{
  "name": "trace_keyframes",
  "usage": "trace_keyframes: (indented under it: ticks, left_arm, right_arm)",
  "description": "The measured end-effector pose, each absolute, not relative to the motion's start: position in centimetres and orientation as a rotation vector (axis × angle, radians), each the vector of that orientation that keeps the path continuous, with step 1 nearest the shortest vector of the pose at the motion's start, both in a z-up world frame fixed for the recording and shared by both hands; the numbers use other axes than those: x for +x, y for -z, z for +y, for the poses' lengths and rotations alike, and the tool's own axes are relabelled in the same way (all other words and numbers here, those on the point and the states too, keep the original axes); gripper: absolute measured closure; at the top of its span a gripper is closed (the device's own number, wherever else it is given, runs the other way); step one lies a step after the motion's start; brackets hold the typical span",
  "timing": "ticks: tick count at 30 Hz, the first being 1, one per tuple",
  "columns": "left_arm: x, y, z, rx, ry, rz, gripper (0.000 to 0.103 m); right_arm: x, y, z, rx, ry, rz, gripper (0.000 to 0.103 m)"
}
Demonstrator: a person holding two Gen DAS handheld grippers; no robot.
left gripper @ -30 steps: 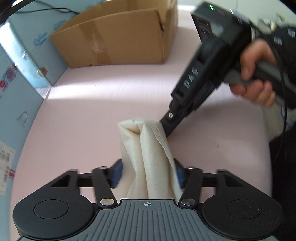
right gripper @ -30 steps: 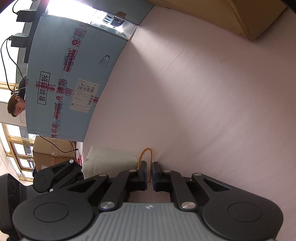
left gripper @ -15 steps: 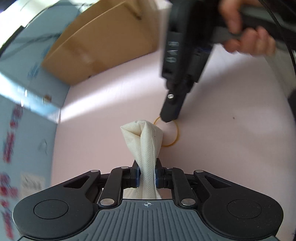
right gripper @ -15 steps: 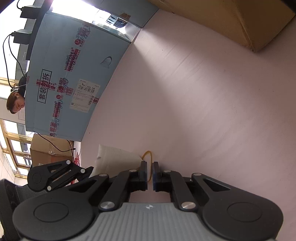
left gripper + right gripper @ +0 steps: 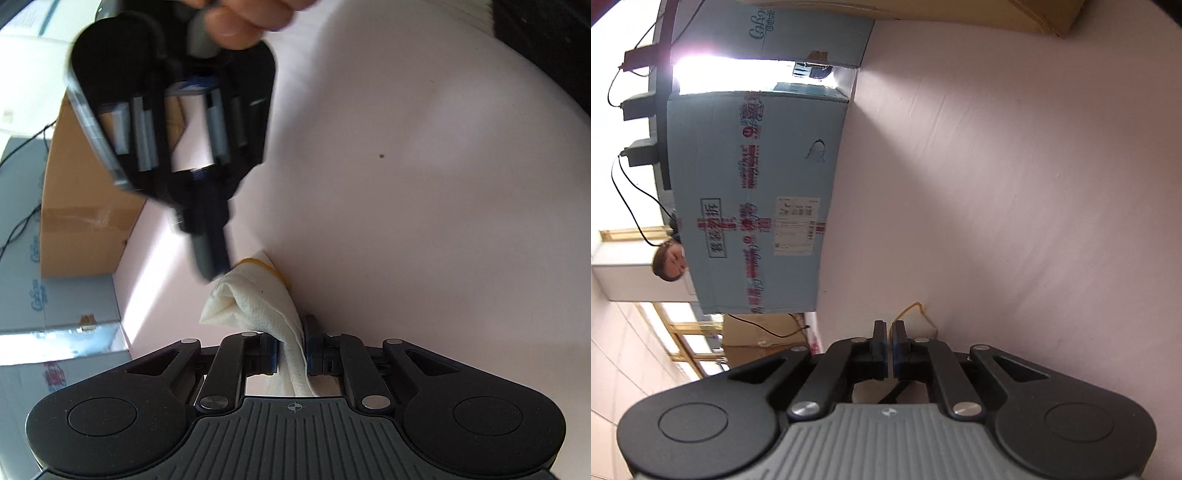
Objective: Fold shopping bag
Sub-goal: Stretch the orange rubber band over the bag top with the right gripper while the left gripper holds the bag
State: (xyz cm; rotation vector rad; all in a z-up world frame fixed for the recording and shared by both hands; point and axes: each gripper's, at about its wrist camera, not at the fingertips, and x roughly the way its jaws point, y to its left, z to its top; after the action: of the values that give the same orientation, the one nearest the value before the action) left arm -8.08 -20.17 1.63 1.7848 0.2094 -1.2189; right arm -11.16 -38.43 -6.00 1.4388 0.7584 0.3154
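Observation:
The cream fabric shopping bag point(image 5: 255, 299), rolled into a bundle, is pinched in my left gripper point(image 5: 291, 345) above the pink table. A yellow elastic band point(image 5: 271, 271) sits over the bundle's far end. My right gripper point(image 5: 210, 271) shows blurred in the left wrist view, its tip touching that far end by the band. In the right wrist view my right gripper point(image 5: 889, 332) is shut, and the yellow band point(image 5: 908, 310) and a bit of bag point(image 5: 921, 323) show just past its tips. Whether it pinches the band is hidden.
A brown cardboard box point(image 5: 85, 206) and blue printed cartons point(image 5: 757, 206) stand along the table's edge. The pink table surface point(image 5: 424, 221) spreads to the right. A person's head point(image 5: 668, 264) shows beyond the cartons.
My left gripper closed on the bundle and rolled sideways. My right gripper swung over the bundle's far end, and the yellow band now lies on the bag instead of on the table.

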Motion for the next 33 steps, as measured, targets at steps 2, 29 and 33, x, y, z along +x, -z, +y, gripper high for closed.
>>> trace_keyframes:
  ticks: [2, 29, 33]
  left_arm:
    - [-8.2, -1.5, -20.1, 1.803, 1.220, 0.191, 0.093]
    - [-7.7, -1.9, -19.4, 1.790, 1.178, 0.188, 0.094]
    - [-7.5, -2.0, -19.3, 1.786, 1.191, 0.193, 0.094]
  right_arm:
    - [-10.7, 5.8, -38.2, 1.451, -0.381, 0.745, 0.100]
    - [-9.8, 3.3, -37.3, 1.185, -0.148, 0.927, 0.079]
    - [-8.9, 3.2, -36.9, 1.126, -0.142, 0.950, 0.102]
